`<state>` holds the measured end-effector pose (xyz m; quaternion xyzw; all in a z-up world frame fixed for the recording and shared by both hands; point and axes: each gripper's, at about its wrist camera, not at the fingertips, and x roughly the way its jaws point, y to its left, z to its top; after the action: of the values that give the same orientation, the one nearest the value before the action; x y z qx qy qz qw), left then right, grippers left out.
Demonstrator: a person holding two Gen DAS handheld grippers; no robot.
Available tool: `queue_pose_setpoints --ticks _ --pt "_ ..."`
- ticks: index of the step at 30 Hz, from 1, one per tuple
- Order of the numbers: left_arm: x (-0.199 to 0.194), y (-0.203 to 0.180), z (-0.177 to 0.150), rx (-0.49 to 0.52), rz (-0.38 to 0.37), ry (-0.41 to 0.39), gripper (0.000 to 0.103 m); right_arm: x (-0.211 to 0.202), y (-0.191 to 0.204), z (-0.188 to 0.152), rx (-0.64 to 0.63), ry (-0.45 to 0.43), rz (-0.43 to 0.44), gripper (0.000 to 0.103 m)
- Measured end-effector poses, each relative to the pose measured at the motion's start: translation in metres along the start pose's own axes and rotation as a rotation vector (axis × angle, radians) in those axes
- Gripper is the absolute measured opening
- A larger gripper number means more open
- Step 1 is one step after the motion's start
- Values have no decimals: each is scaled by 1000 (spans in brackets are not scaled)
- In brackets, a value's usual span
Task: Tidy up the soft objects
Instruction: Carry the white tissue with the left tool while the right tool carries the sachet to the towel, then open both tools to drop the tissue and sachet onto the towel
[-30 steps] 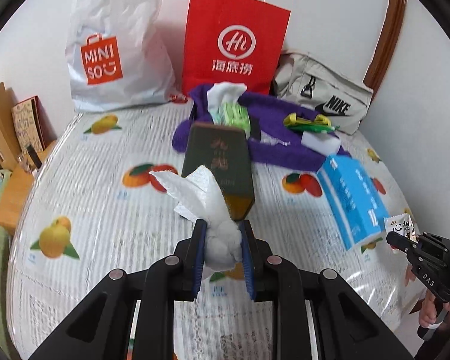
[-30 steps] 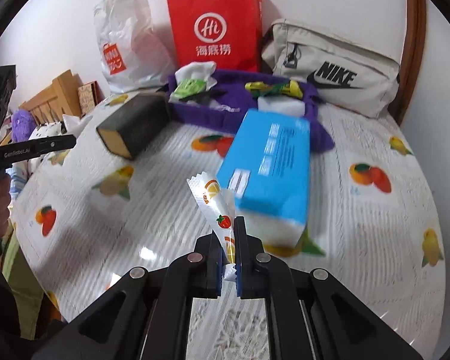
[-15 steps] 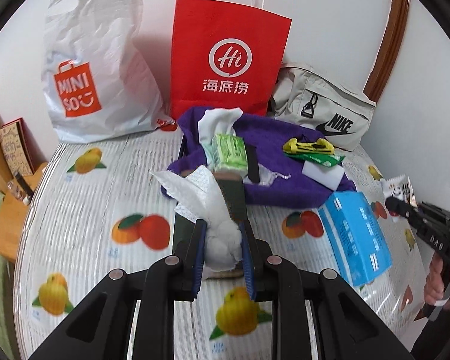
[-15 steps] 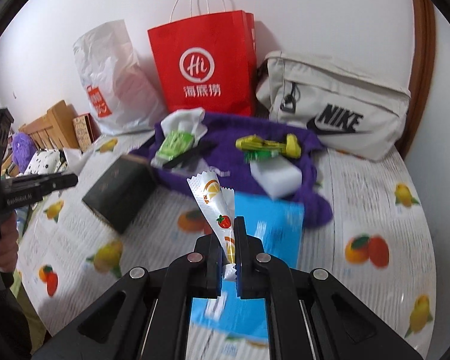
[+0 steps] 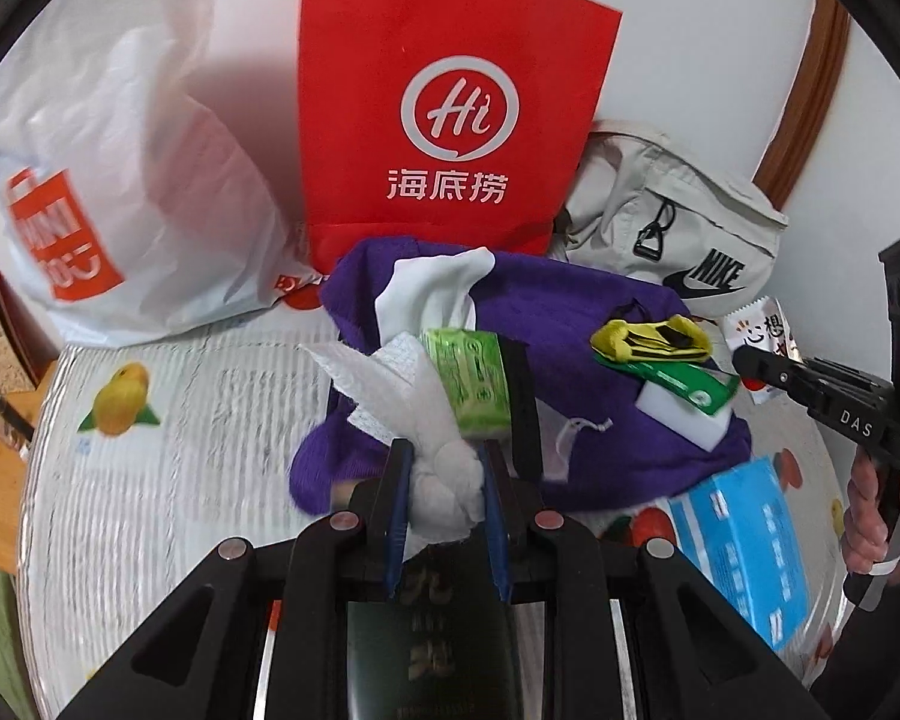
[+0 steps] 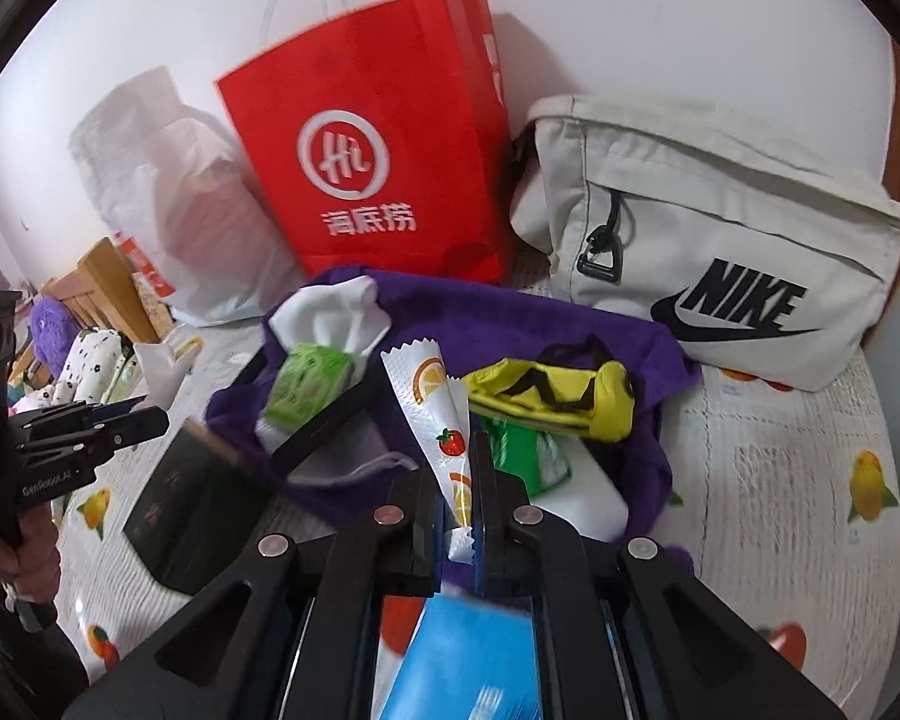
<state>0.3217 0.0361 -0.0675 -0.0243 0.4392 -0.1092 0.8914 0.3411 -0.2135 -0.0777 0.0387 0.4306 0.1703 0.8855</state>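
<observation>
My left gripper [image 5: 444, 468] is shut on a crumpled white tissue [image 5: 402, 402] and holds it over the near edge of a purple towel [image 5: 576, 324]. The towel carries a green tissue pack [image 5: 468, 378], a yellow sock [image 5: 648, 339], a white sponge [image 5: 684, 414] and a black strip. My right gripper [image 6: 459, 498] is shut on a white sachet with fruit prints [image 6: 438, 414] and holds it above the same purple towel [image 6: 510, 312]. It shows at the right edge of the left wrist view [image 5: 750, 360].
A red paper bag [image 5: 450, 114], a white Miniso bag [image 5: 108, 180] and a beige Nike bag [image 5: 666, 228] stand at the back wall. A dark box [image 6: 192, 510] and a blue tissue pack [image 5: 744, 546] lie on the fruit-print tablecloth [image 5: 180, 420].
Both grippers have moved forward toward the purple towel, each still holding its item. The dark box and blue pack now lie under or beside the grippers.
</observation>
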Motion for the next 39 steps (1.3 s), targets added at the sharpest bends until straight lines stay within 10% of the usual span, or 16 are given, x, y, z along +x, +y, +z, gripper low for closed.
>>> queue_pose_setpoints --ticks 16,34,39 --pt "66 -22 46 11 -111 70 22 61 -23 16 60 123 82 8" --pt "107 -41 56 41 -63 127 23 68 -33 18 71 127 45 12" --pt "112 -44 56 39 -63 152 38 61 -31 18 24 98 9 46"
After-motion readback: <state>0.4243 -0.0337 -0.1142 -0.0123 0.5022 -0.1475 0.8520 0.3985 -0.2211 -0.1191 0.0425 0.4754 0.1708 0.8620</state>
